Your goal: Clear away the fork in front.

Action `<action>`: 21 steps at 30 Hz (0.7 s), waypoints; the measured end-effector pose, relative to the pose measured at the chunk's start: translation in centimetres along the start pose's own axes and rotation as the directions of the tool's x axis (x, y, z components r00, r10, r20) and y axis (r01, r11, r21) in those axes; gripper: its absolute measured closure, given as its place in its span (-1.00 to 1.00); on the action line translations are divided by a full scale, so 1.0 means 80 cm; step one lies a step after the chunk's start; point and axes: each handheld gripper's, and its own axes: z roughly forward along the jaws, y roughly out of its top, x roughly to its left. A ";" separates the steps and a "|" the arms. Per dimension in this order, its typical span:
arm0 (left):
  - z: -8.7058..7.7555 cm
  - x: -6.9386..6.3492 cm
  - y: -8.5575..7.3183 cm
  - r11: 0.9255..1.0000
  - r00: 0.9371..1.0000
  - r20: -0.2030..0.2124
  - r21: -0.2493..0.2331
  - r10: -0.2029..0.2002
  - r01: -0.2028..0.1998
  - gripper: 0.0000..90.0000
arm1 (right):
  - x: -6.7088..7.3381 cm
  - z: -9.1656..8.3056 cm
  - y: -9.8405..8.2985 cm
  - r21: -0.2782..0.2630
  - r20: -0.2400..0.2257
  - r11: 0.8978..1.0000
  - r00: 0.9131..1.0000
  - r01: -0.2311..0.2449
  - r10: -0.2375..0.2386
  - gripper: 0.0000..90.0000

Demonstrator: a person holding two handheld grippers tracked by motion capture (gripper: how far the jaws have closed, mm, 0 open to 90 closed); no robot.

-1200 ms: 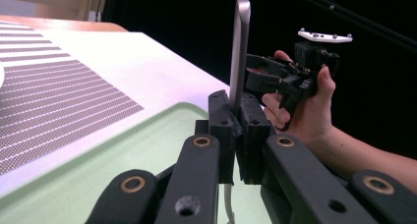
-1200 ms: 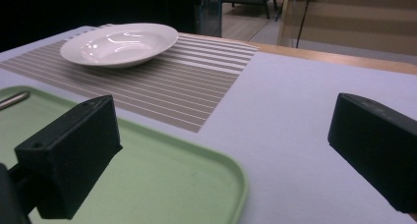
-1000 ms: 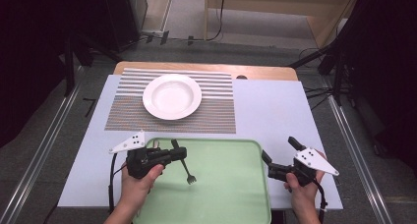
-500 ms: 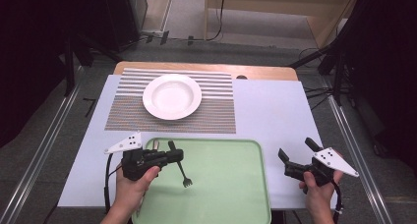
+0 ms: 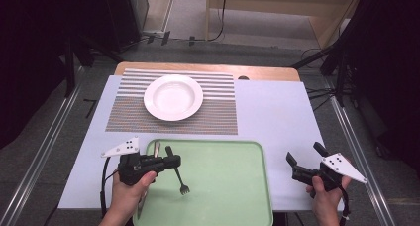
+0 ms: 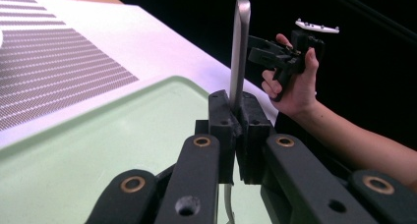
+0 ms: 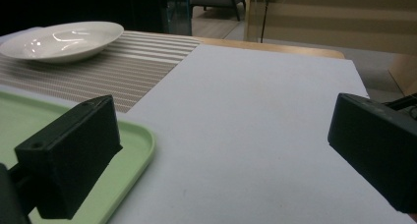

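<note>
Two claws, left claw (image 6: 236, 130) pinching knife (image 6: 239, 52)

A white plate (image 5: 173, 97) sits on a brown-and-white striped placemat (image 5: 218, 109), beside a pale green tray (image 5: 228, 186) holding a black fork (image 5: 178, 176), all on a lavender-white tabletop (image 5: 277, 117).

left gripper (image 5: 171, 162) jaws clamped; right gripper (image 5: 303, 159) jaws spread
</note>
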 end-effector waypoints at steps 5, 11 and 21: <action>0.002 0.007 -0.004 0.999 0.999 0.003 0.012 -0.033 0.033 0.92 | 0.004 0.000 -0.005 0.026 0.001 1.000 1.000 -0.011 0.011 -1.00; 0.004 0.019 -0.005 0.998 0.997 -0.024 -0.002 -0.069 0.069 0.91 | 0.004 0.002 -0.005 0.027 0.006 1.000 1.000 -0.013 0.013 -1.00; 0.011 0.048 -0.011 0.994 0.967 -0.241 0.055 -0.080 0.096 0.67 | 0.003 0.007 -0.009 0.036 0.012 0.999 1.000 -0.010 0.009 -1.00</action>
